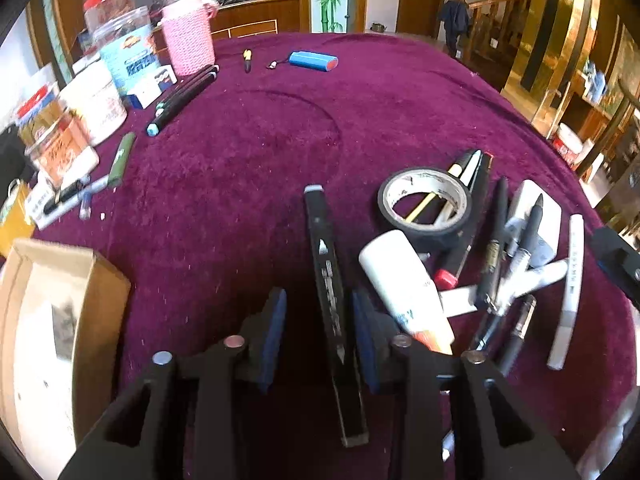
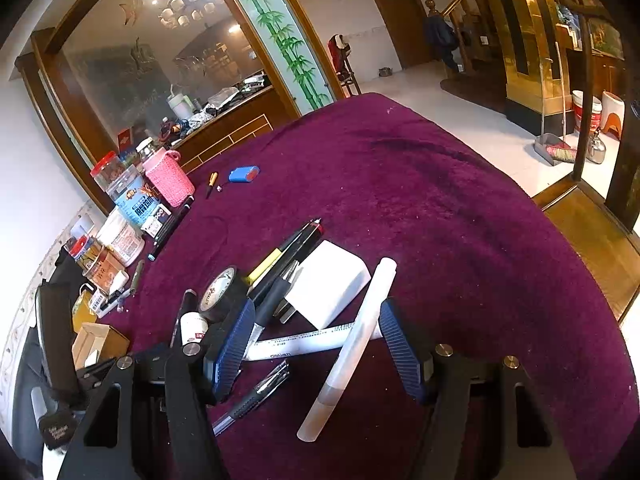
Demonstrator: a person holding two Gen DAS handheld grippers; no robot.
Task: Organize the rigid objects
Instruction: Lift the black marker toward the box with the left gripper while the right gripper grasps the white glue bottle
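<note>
In the left wrist view a black marker [image 1: 330, 300] with a grey cap lies lengthwise between the blue pads of my left gripper [image 1: 318, 296]. It rests against the right pad, and a gap shows beside the left pad, so the jaws stand open. Just right of it are a white glue bottle [image 1: 404, 284], a black tape roll [image 1: 424, 200] and a heap of pens [image 1: 516, 248]. My right gripper [image 2: 318, 304] is open over a slanted white marker [image 2: 360, 328], which crosses a white pen [image 2: 304, 346]. The pads touch neither.
An open cardboard box [image 1: 52, 320] stands at the near left on the purple cloth [image 1: 280, 140]. Jars, a pink knitted bottle [image 1: 188, 40] and a row of black markers [image 1: 184, 96] line the far left. A blue battery pack [image 1: 314, 60] lies at the back. A white charger block [image 2: 332, 288] sits beyond the white marker.
</note>
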